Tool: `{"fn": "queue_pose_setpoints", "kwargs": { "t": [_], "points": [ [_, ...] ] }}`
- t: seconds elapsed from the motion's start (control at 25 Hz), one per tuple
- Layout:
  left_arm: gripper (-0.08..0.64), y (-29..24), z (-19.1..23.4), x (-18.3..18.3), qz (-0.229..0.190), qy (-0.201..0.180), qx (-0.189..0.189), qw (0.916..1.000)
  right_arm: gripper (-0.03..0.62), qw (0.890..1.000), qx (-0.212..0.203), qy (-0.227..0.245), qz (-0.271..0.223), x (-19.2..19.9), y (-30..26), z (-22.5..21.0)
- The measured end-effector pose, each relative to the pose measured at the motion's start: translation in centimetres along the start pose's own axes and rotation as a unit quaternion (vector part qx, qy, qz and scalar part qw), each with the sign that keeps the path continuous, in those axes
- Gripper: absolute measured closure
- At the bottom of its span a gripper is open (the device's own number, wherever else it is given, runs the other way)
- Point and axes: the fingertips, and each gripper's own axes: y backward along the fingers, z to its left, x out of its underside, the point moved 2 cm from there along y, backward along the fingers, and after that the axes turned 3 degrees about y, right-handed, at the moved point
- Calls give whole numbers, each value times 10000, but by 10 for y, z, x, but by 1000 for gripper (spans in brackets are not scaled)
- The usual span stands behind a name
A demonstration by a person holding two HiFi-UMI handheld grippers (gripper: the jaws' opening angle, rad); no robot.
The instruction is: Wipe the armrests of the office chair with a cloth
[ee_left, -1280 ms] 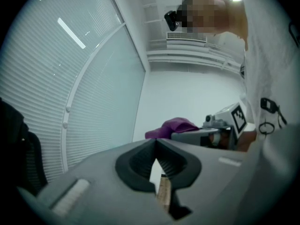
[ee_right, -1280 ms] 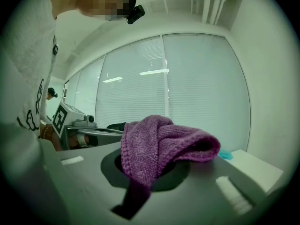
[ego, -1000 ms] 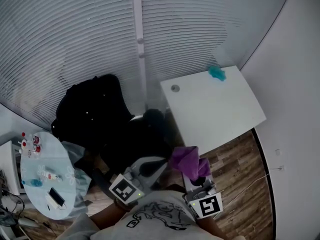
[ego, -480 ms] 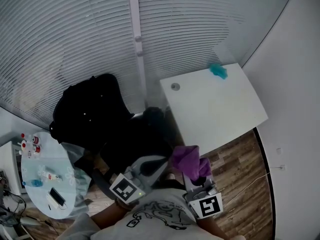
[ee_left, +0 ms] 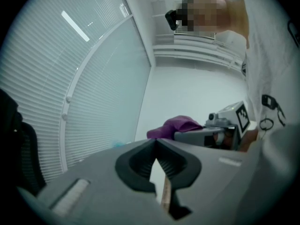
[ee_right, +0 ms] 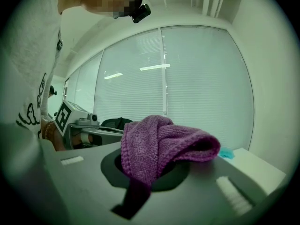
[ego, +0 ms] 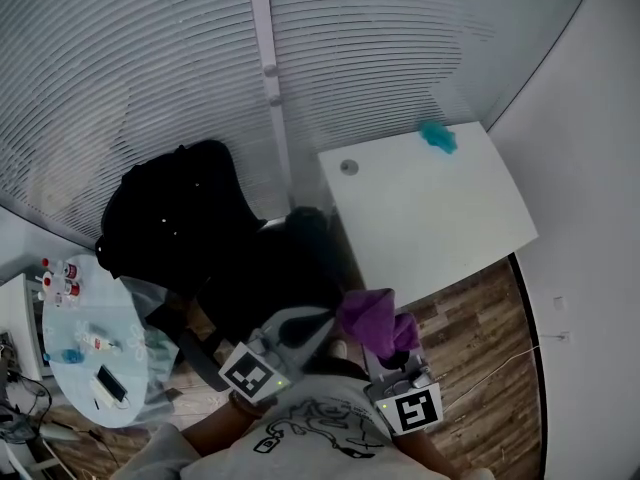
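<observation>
The right gripper point(ee_right: 149, 170) pinches the soft purple knitted cloth point(ee_right: 159, 142) just right of the black office chair point(ego: 200, 238), light and floppy I judge, so best held at its bunched middle, while the left gripper point(ee_left: 156, 146) is pressed together, empty.

I see a purple cloth point(ego: 372, 320) and a black office chair point(ego: 180, 218). The bench point(ego: 430, 218) is white, with a teal scrap point(ego: 436, 136)
</observation>
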Motion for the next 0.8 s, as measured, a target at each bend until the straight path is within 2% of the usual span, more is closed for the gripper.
{"fn": "queue_pose_setpoints", "kwargs": {
  "t": [0.48,0.8],
  "points": [
    [558,-9,7,41,305,368,-96,9988,563,9989,-157,-214,394,44,-3,-7],
    [558,-11,13,55,322,398,-305,9982,563,9976,-325,-328,513,63,-8,-4]
  ]
}}
